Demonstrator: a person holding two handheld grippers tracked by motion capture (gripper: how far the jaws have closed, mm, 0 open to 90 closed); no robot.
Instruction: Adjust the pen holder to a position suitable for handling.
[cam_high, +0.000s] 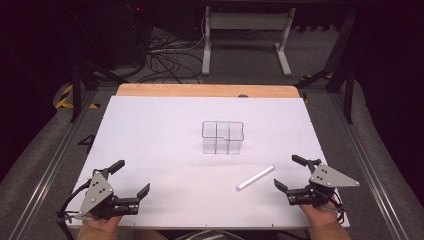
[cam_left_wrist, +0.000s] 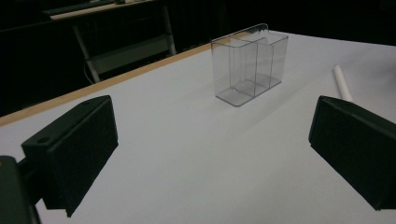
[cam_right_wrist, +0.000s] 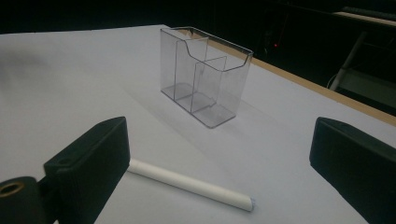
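High view sat above the near edge, looking forward and down over the whole white table (cam_high: 165, 120). Both gripper views rode low over it, angled inward from opposite near corners. All three caught the clear organizer (cam_high: 222, 137) (cam_left_wrist: 250, 63) (cam_right_wrist: 203, 74) and white tube (cam_high: 255, 177) (cam_left_wrist: 342, 82) (cam_right_wrist: 191, 185).

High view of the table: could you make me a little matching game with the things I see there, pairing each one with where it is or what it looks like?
Things:
1. clear organizer
2. white stick
3. left gripper
4. right gripper

Descriptions:
A. lies flat on the white sheet, in front of the divided box
B. open, at the near right corner, close to the stick
C. stands upright mid-table, transparent, nothing inside
D. open, at the near left corner, far from both objects

Pairs: 1-C, 2-A, 3-D, 4-B
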